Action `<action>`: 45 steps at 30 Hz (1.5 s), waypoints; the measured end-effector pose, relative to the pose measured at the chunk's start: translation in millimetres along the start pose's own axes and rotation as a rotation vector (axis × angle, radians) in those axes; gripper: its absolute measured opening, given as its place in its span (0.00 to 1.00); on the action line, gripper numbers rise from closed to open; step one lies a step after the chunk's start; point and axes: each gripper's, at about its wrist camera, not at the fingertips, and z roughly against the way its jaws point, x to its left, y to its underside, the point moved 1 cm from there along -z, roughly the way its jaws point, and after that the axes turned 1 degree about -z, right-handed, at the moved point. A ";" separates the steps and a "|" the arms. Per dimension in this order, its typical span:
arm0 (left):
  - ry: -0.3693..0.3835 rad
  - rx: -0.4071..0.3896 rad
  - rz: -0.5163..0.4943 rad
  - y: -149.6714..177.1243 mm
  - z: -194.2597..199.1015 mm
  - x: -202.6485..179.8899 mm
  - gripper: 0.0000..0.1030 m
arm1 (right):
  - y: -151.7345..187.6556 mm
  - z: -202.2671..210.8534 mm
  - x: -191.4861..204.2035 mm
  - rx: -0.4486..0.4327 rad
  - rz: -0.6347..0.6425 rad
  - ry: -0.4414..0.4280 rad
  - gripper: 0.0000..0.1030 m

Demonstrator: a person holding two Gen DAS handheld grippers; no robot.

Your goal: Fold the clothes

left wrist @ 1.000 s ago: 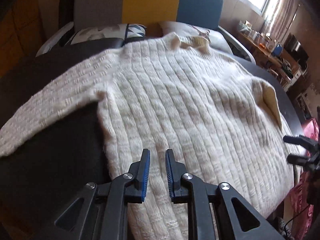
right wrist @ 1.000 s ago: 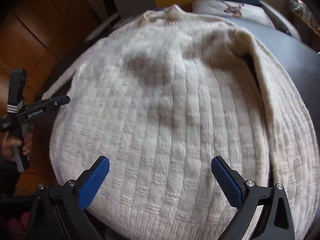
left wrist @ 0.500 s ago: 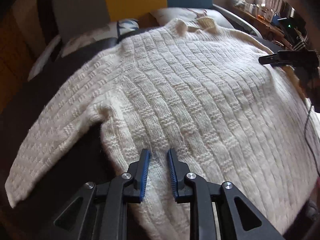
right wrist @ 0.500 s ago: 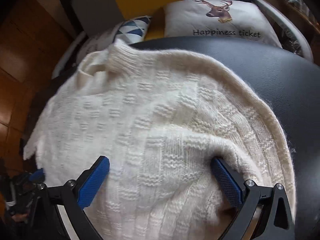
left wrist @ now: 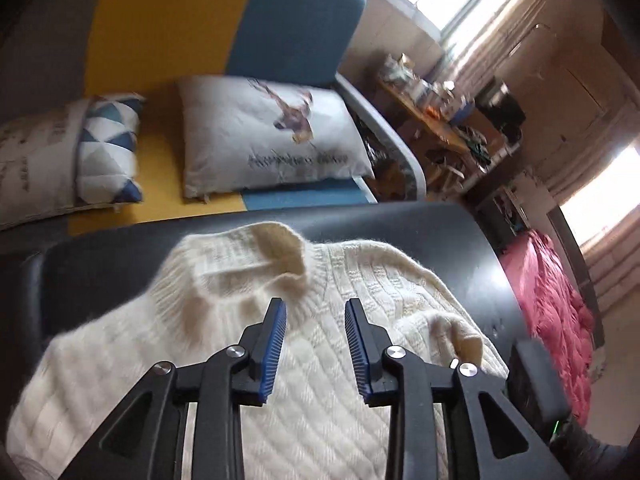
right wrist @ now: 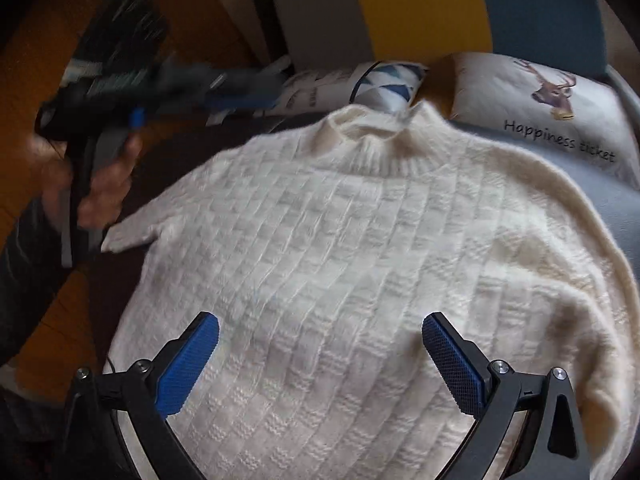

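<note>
Having swung toward the cream knitted sweater's far ribbed collar, the left tongs have just widened, empty; right tongs hover wide, empty, ready for folding.

The sweater lies flat on the table, collar toward the sofa behind it. Two pillows sit side by side on the sofa seat. A blanket lies right of the table.
</note>
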 end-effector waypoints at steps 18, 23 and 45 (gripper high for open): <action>0.119 -0.001 -0.052 -51.0 -72.3 0.2 0.02 | 34.8 -11.3 -9.0 -0.135 -0.016 -0.109 1.00; -0.048 0.085 -0.083 -45.4 -119.3 5.7 0.04 | 37.6 -12.6 -8.4 -0.141 -0.022 -0.108 1.00; -0.282 -0.164 0.124 120.6 43.3 82.8 0.17 | -159.6 -46.1 -24.1 -0.134 -0.293 -0.396 1.00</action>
